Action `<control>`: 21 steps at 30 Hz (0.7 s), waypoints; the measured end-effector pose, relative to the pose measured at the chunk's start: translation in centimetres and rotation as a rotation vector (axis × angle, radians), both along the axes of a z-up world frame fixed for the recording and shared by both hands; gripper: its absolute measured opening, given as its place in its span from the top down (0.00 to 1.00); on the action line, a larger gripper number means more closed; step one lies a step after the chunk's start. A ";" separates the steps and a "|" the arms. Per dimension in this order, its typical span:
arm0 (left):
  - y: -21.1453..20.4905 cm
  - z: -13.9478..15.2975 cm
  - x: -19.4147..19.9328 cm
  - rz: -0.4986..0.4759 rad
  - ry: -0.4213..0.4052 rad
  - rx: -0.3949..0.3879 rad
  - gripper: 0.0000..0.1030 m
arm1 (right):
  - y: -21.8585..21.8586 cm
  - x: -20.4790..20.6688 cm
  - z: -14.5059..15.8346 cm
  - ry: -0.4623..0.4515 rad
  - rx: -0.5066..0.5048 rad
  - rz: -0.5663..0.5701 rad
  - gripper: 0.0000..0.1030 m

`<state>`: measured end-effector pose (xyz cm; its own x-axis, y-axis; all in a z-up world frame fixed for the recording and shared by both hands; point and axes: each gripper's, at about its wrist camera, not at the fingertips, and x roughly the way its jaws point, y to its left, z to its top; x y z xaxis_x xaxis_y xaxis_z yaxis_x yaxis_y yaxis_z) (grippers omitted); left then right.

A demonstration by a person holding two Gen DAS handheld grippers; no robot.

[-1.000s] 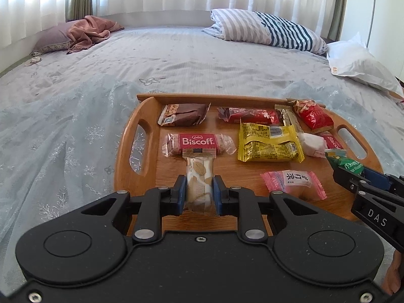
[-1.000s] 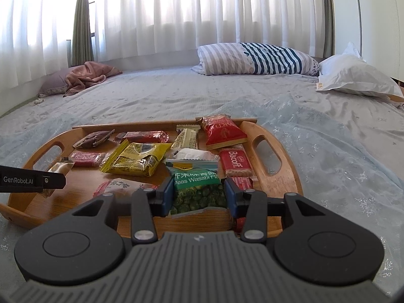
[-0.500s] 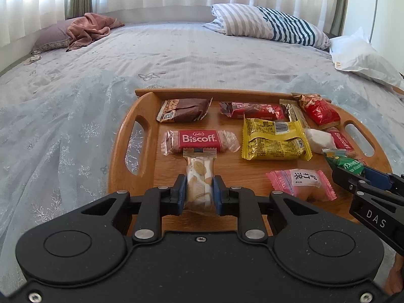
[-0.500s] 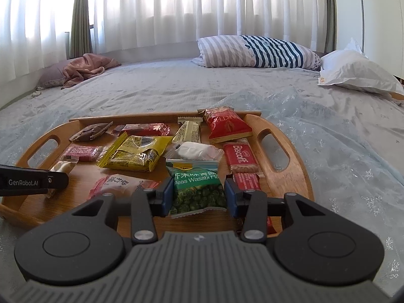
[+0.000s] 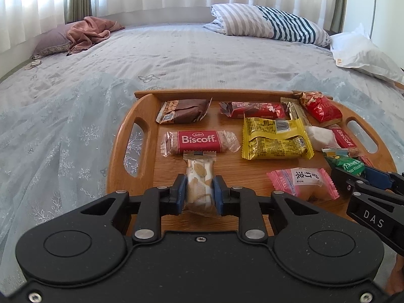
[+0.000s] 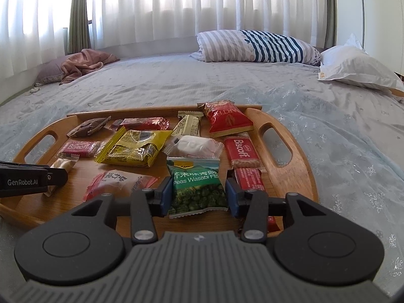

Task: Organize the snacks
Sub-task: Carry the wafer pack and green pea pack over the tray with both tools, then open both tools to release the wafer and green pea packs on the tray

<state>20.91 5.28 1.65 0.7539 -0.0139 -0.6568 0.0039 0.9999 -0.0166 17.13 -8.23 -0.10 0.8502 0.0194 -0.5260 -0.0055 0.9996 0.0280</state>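
Left gripper [image 5: 199, 192]: jaws clenched on the cream nougat packet [image 5: 199, 176], which lies at the near edge of the wooden tray [image 5: 118, 151], just below the Biscoff bar [image 5: 199, 141]. Right gripper [image 6: 198, 195]: jaws opening, with the green wasabi peas bag [image 6: 197, 186] between them, the left pad touching it and the right pad just clear, bag resting on the tray's near right part. The tray sits on the bed [image 5: 176, 58].
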 end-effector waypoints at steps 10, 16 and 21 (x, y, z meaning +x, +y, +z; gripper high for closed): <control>-0.1 0.1 0.4 0.008 0.028 -0.009 0.64 | 0.3 -0.3 0.4 -0.009 -0.001 0.017 0.46; -0.2 0.3 0.3 0.009 0.041 -0.017 0.50 | 0.4 -0.7 1.0 -0.029 -0.017 0.019 0.37; -0.2 0.8 -0.2 0.017 0.035 -0.007 0.35 | 0.3 -1.1 1.5 -0.038 -0.021 0.023 0.30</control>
<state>20.68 5.03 2.42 0.7309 -0.0057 -0.6825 -0.0138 0.9996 -0.0232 16.06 -7.89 1.36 0.8689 0.0283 -0.4943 -0.0286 0.9996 0.0068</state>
